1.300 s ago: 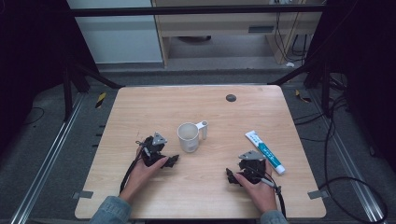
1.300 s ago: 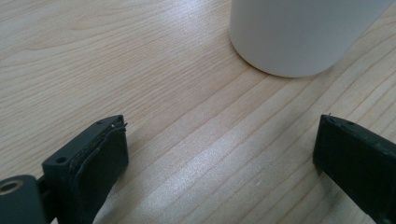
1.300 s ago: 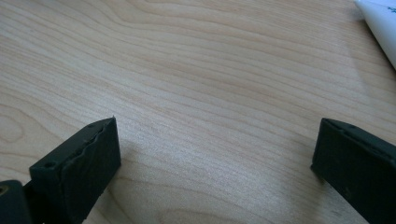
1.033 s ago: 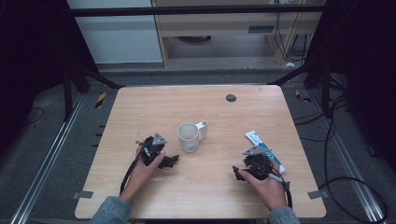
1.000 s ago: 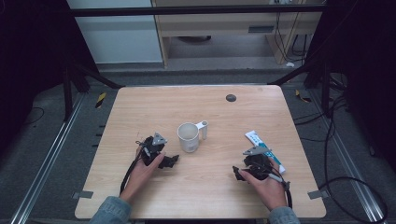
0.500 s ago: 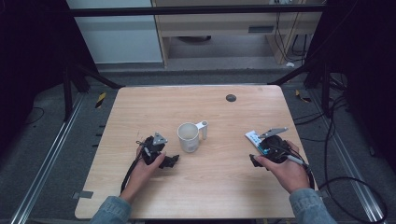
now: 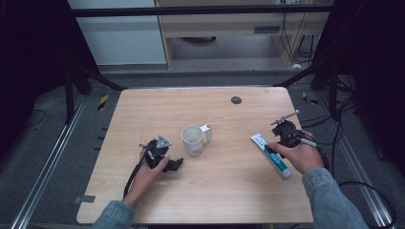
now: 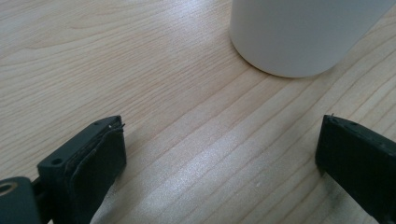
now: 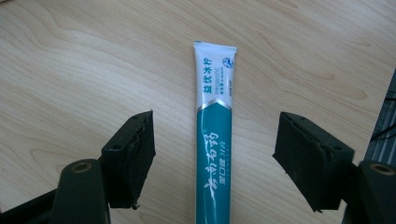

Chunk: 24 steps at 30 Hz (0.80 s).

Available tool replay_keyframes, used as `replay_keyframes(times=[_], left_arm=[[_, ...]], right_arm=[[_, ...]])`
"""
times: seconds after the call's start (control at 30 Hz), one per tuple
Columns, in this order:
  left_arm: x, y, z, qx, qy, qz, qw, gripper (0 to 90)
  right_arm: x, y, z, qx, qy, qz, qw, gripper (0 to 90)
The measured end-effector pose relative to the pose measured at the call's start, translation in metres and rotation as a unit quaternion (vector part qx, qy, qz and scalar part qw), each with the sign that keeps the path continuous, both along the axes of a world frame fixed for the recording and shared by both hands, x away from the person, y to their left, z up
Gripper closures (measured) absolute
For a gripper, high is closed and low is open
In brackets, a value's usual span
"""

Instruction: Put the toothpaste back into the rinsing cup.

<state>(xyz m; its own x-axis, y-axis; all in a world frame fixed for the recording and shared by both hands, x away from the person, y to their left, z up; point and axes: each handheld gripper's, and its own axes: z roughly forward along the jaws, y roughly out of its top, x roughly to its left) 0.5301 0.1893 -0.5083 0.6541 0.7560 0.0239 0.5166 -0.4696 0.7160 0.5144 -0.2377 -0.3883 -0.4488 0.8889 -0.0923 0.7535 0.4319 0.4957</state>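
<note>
A white mug (image 7: pixel 193 140) with its handle to the right stands mid-table; its base (image 8: pixel 299 37) rises just beyond my left gripper (image 8: pixel 224 135). That left gripper (image 7: pixel 172 164) lies low on the wood, open, nothing between its jaws. A teal and white toothpaste tube (image 7: pixel 270 155) lies flat at the right. My right gripper (image 7: pixel 282 138) hangs over it, pointing down. In the right gripper view the tube (image 9: pixel 215 140) runs between the jaws of the right gripper (image 9: pixel 215 128). The jaws have just been closing, and both pads stand clear of the tube.
A small dark round disc (image 7: pixel 236 99) sits near the far edge of the wooden table (image 7: pixel 157 109). The tube lies close to the table's right edge. Cables trail on the floor at the right, and metal rails run along the left.
My right hand has risen and moved away from the front edge toward the right, ending over the toothpaste tube. The left hand and the mug have stayed put.
</note>
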Motion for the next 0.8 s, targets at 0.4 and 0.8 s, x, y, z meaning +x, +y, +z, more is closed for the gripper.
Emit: replay_keyframes(times=[0.4, 0.8], left_arm=[[0.000, 0.000, 0.000, -0.001, 0.001, 0.001, 1.0000, 0.9], [0.000, 0.000, 0.000, -0.001, 0.002, 0.000, 1.0000, 0.8]], right_arm=[[0.021, -0.002, -0.017, -0.003, 0.025, 0.007, 0.9997, 41.7], [0.043, 0.002, -0.045, -0.012, 0.066, 0.002, 0.9978, 42.7]])
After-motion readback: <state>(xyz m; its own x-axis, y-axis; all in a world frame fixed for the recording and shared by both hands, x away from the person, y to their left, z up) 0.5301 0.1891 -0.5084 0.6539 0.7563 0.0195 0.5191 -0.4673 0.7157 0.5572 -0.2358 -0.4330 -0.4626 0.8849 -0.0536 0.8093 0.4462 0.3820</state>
